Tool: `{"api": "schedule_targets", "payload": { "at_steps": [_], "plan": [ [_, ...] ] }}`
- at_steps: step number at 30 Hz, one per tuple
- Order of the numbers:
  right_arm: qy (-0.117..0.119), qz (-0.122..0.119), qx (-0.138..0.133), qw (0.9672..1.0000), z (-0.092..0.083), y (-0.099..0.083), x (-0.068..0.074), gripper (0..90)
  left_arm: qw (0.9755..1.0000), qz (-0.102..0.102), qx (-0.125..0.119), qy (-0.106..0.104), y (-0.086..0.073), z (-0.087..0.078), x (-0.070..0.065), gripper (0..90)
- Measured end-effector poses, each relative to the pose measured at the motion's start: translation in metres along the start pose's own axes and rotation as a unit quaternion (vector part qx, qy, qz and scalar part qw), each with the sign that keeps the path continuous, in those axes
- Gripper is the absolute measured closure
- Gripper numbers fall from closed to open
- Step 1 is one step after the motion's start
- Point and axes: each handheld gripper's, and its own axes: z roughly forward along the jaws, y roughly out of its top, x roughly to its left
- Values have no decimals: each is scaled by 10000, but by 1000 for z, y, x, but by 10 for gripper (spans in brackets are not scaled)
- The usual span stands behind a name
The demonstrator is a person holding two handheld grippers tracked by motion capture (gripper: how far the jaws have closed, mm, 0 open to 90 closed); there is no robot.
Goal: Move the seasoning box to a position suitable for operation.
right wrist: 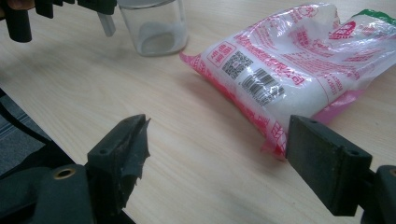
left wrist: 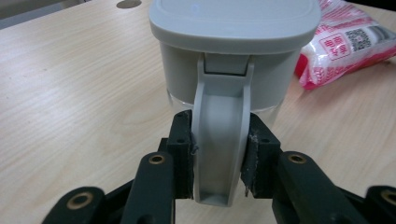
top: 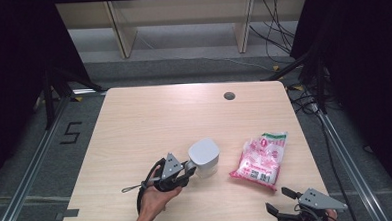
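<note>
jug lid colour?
Grey; the jug lid shows best in the left gripper view.

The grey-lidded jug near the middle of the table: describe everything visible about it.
The jug stands upright on the wooden table, left of the pink and white bag. It has a clear, apparently empty lower body, a grey plastic-looking upper section and a flat, rounded grey lid, which is on. A grey handle runs down its side, and the left claw is shut on that handle, one pad on each side.
</note>
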Motion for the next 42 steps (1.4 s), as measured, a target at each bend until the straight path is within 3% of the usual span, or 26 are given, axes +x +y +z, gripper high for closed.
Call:
{"api": "schedule_targets", "payload": {
  "at_steps": [1,3,4,5,6,7,9,10,11,14,15,16,19,20,24,25,27,30,32,34,36,40,41,42],
  "plan": [
    [-15,-14,-7,10000,0,0,0,223,10000,31,10,18,1,1,3,681],
    [19,211,21,9998,-1,0,3,225,10000,63,-65,25,1,2,5,681],
    [19,211,21,9998,-1,0,3,225,10000,25,-54,48,0,3,6,681],
    [46,57,-12,10000,0,0,0,224,9999,98,-28,116,0,2,8,681],
    [24,129,5,9999,0,0,2,225,9999,27,-69,151,0,4,8,681],
    [-8,35,-8,10000,1,0,1,225,9997,94,-34,214,0,4,10,681],
    [56,88,-8,9999,0,0,1,225,9994,239,20,261,2,4,12,681],
    [39,71,-13,10000,0,0,1,225,9995,137,-9,293,2,5,12,681],
    [12,58,-14,10000,0,0,1,225,9990,168,-35,417,2,6,13,682],
    [-3,2,-21,10000,0,0,0,225,9985,152,-37,533,1,8,15,684],
    [-11,-5,-29,10000,0,0,0,225,9981,200,-68,576,2,9,16,685],
    [8,49,-28,10000,0,0,1,225,9970,401,-88,661,3,10,19,686],
    [15,149,11,9999,1,0,2,225,9959,449,-125,773,3,14,22,691],
    [33,162,10,9999,0,0,3,225,9964,339,-204,756,2,17,25,693],
    [7,6,-30,10000,1,0,0,225,9964,252,-296,758,1,19,28,700],
    [13,4,-24,10000,1,0,0,225,9948,305,-193,954,0,20,26,704],
    [79,45,-21,10000,0,0,1,225,9942,389,-256,965,1,20,28,708],
    [60,24,-28,10000,0,0,1,225,9950,333,-272,901,1,20,30,709],
    [77,20,-31,10000,-1,0,1,225,9945,444,-284,903,0,19,31,710],
    [89,51,-25,9999,-1,0,2,225,9956,287,-377,811,-2,19,32,709],
    [85,95,-15,9999,-1,0,3,225,9953,313,-359,838,-3,18,33,710],
    [49,-46,-39,10000,-1,1,1,225,9949,270,-361,907,-5,14,37,717],
    [127,248,83,9996,-2,0,5,225,9944,331,-371,928,-6,13,39,723],
    [138,202,52,9997,-1,0,5,225,9946,286,-408,906,-7,13,40,723]
  ]
}}
